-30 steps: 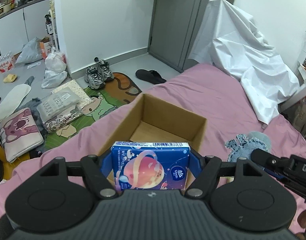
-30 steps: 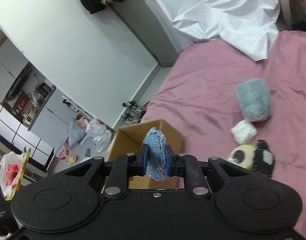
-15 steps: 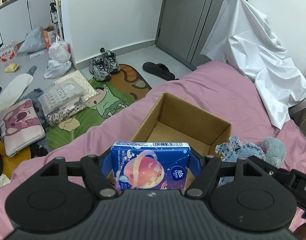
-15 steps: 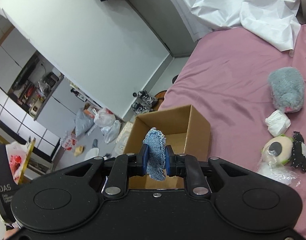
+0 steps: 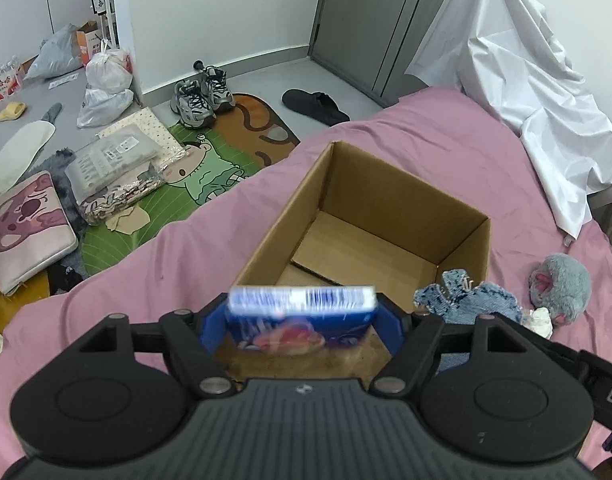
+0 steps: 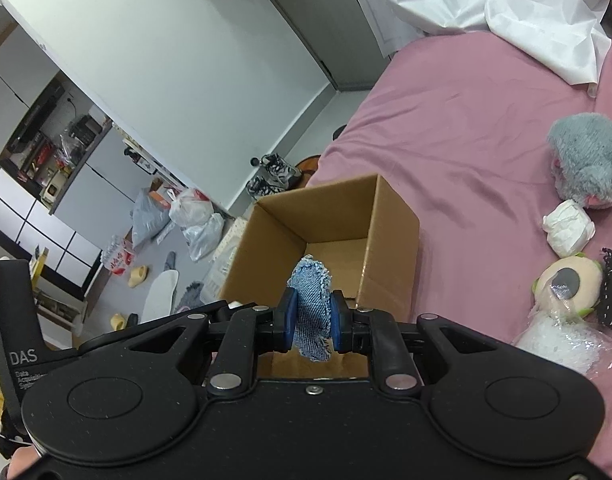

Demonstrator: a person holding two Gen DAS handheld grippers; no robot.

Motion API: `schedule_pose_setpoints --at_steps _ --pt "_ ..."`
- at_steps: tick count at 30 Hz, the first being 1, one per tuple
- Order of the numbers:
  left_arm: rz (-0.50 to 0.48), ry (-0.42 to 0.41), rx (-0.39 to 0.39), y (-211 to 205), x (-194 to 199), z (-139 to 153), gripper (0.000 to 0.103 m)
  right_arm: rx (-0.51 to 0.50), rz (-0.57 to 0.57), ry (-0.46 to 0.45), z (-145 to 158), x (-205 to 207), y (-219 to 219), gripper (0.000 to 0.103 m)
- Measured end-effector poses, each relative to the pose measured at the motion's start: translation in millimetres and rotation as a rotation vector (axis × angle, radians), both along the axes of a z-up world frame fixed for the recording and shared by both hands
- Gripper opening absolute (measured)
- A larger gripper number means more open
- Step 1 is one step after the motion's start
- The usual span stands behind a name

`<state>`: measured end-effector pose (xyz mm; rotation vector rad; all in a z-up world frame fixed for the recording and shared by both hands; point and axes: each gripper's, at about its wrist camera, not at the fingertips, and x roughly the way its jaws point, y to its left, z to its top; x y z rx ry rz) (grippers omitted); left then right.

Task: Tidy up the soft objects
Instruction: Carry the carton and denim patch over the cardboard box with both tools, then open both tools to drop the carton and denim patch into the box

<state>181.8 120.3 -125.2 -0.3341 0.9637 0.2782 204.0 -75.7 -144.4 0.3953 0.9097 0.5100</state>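
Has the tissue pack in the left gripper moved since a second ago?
Yes. The tissue pack sat square between the left gripper's fingers; now it is blurred, tipped forward and loose between opened jaws, over the cardboard box's near edge.

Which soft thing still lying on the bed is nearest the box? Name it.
The white wad. It lies closer to the cardboard box than the grey plush behind it or the cream plush in front.

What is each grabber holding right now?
Left gripper: open; the blue tissue pack looks blurred, slipping toward the cardboard box.
Right gripper: closed on the denim piece.
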Motion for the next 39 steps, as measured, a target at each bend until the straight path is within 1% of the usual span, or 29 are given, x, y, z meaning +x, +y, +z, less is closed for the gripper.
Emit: schedule_pose_setpoints --at_steps 7,13,15,17,19,21,22,24,27,29,33,36,39 --pt "0.000 -0.012 0.026 0 2 7 0.076 -0.011 0.012 0.036 -6 3 5 0.018" --pt "0.013 -0.018 0.033 5 0 13 0.077 -0.007 0.037 0.053 -5 1 9 0.023" --pt "0.016 -0.019 0.036 6 -2 16 0.078 -0.006 0.035 0.060 -4 0 8 0.049" --pt "0.016 -0.022 0.041 6 -4 19 0.081 -0.004 0.021 0.045 -1 -2 5 0.057" --pt "0.019 -0.026 0.050 5 -5 22 0.084 -0.007 0.016 0.038 3 -3 2 0.061" --pt "0.021 -0.031 0.058 4 -7 25 0.087 0.003 0.003 0.043 5 -4 -2 0.068" --pt "0.017 -0.033 0.059 3 -8 27 0.088 0.003 -0.007 0.043 7 -5 -5 0.070" --pt "0.003 -0.030 0.056 1 -10 31 0.095 0.000 -0.019 0.036 10 -5 -8 0.077" --pt "-0.005 -0.022 0.042 -1 -12 35 0.099 -0.010 -0.040 0.027 17 -8 -15 0.085" --pt "-0.003 -0.030 0.048 -4 -14 40 0.102 -0.014 -0.050 0.021 20 -9 -18 0.088" --pt "-0.011 -0.047 0.057 -12 -18 48 0.102 -0.009 -0.068 0.033 26 -10 -29 0.094" --pt "-0.021 -0.052 0.057 -19 -19 52 0.102 -0.010 -0.079 0.036 28 -12 -38 0.096" --pt "-0.030 -0.055 0.059 -28 -21 55 0.103 -0.008 -0.082 0.044 30 -14 -47 0.097"
